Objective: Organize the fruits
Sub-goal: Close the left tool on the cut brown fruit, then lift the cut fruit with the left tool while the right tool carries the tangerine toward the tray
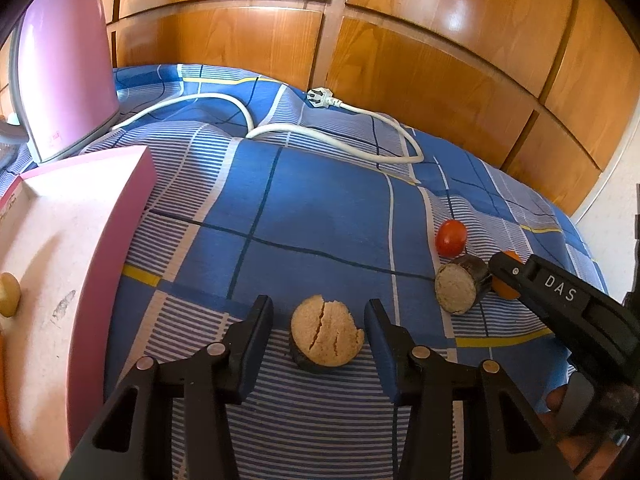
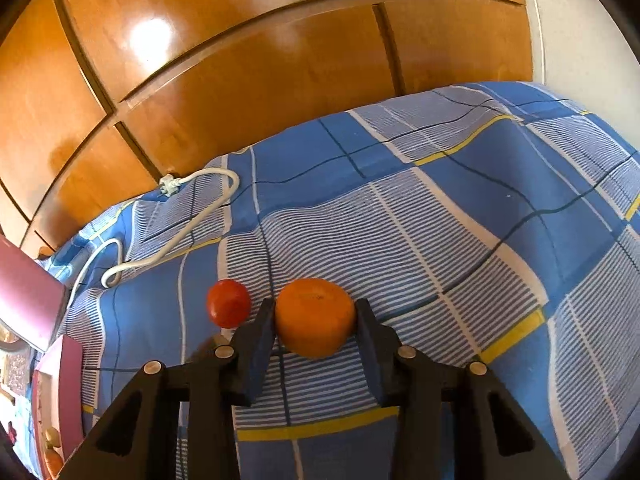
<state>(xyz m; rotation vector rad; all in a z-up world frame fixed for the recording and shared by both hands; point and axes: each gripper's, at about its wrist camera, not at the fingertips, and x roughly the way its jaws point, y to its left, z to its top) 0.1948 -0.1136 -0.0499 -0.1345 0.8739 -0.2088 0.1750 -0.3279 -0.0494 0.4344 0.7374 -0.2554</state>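
A cut dark-skinned fruit half with a cracked tan face lies on the blue checked cloth between the fingers of my left gripper, which is open and does not touch it. A second half lies to the right beside a red tomato. My right gripper is shut on an orange, both pads against its sides, low over the cloth. The tomato sits just left of it. The right gripper also shows in the left wrist view, with the orange mostly hidden behind it.
A pink box with a pale inside stands at the left, holding a small yellowish fruit. A pink kettle stands behind it. Its white cord and plug lie across the far cloth. Wooden cabinet doors rise behind.
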